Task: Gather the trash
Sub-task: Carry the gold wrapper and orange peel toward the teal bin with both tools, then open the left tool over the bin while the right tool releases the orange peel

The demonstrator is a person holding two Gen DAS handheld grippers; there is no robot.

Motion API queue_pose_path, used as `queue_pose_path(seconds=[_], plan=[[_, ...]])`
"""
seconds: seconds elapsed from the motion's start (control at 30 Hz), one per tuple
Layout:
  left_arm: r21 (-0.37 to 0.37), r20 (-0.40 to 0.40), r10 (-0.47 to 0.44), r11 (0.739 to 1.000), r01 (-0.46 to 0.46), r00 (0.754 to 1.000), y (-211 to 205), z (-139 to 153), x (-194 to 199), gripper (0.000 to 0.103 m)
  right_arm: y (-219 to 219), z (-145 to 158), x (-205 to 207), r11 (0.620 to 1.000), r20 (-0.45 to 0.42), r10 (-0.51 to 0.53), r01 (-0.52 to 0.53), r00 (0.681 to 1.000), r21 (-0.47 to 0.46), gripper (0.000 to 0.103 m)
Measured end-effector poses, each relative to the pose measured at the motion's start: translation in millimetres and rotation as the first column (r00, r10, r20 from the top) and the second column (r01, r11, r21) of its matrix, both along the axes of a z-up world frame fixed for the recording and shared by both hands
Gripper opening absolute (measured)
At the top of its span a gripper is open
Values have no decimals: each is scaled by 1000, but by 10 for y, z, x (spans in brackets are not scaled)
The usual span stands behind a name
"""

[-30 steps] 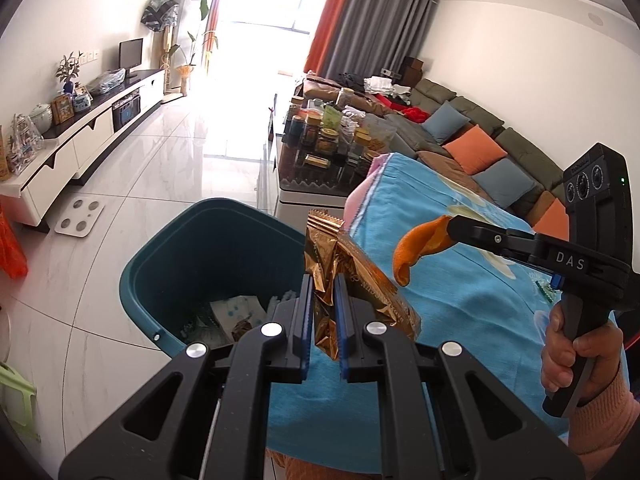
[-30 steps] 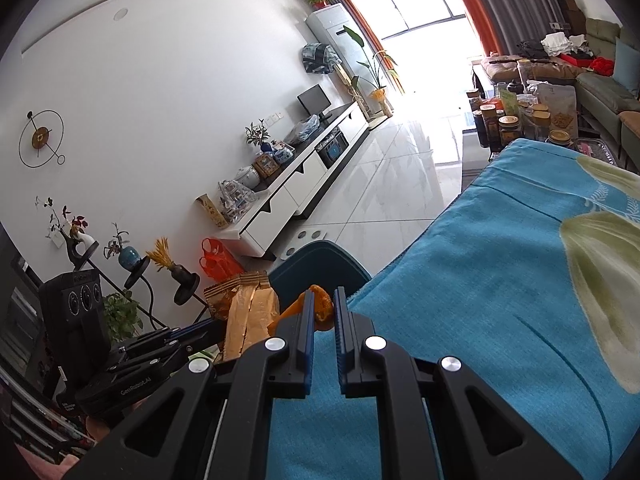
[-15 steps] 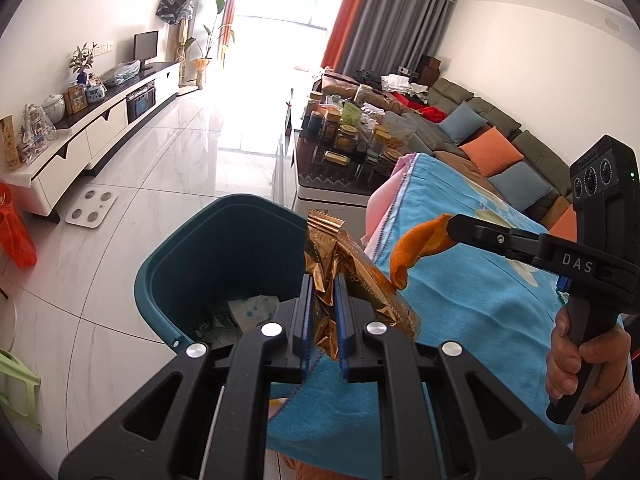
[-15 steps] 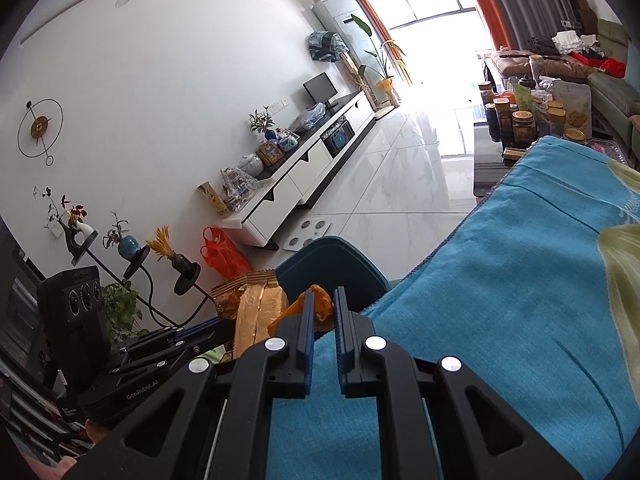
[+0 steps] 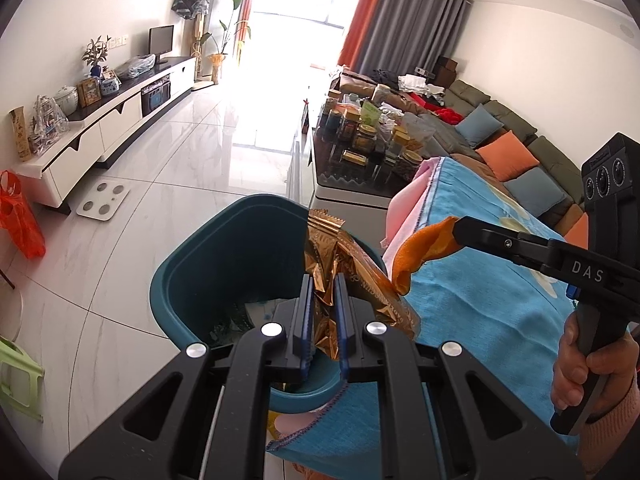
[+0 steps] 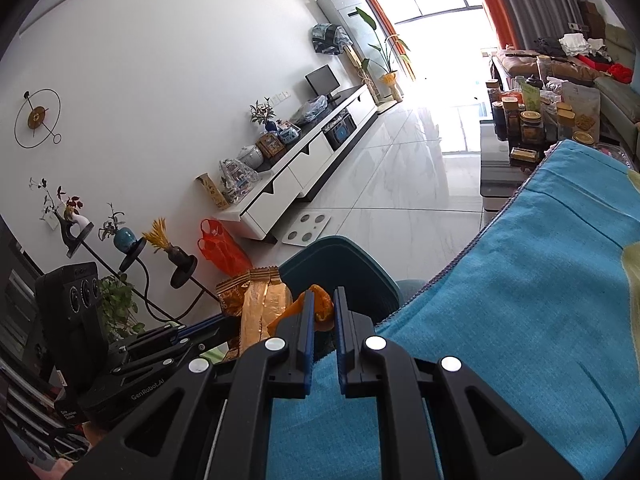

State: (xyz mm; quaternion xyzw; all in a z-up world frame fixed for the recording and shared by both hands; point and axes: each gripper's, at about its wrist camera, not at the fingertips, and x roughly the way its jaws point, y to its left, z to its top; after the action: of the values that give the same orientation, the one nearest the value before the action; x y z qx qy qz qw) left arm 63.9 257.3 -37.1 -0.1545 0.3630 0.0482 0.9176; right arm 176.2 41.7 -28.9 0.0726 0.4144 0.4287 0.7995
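My left gripper point(image 5: 322, 280) is shut on a crumpled gold snack wrapper point(image 5: 344, 272), held over the near right rim of a teal trash bin point(image 5: 192, 264). Paper scraps lie at the bin's bottom. My right gripper point(image 6: 322, 294) is shut on an orange peel point(image 6: 320, 306); in the left wrist view the peel point(image 5: 420, 248) hangs from its tips just right of the wrapper, over the edge of the blue cloth point(image 5: 480, 312). In the right wrist view the wrapper point(image 6: 260, 304) and the bin point(image 6: 344, 264) sit left of and beyond my fingers.
A blue cloth point(image 6: 520, 320) covers the table at right. Beyond stands a low table crowded with jars point(image 5: 368, 136), then a sofa with cushions point(image 5: 504, 152). A white TV cabinet point(image 5: 100, 132), a scale point(image 5: 104, 196) and an orange bag point(image 5: 20, 216) lie left on the tiled floor.
Both grippers have drifted toward the bin with their loads; the bin now sits more centred beneath the wrapper in the left wrist view. The grips are unchanged.
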Motion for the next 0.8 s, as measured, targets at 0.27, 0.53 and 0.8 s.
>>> queue_pose_path(seconds=[0.27,0.53,0.8], plan=[[-9,-20,20,1000,-20,1000,47,-71,69,11,112,-55,36,1000,-2,-5,5,1000,-19,8],[-14,-53,46,999,-46,998,88,-194,186,11,248,-129,89,999,-10,-7,6,1000,-52,8],[-10,-87,66,998,-67,994,120,-299,279,11,418,-202,105,996,-24,1,-3,1000,-85,8]])
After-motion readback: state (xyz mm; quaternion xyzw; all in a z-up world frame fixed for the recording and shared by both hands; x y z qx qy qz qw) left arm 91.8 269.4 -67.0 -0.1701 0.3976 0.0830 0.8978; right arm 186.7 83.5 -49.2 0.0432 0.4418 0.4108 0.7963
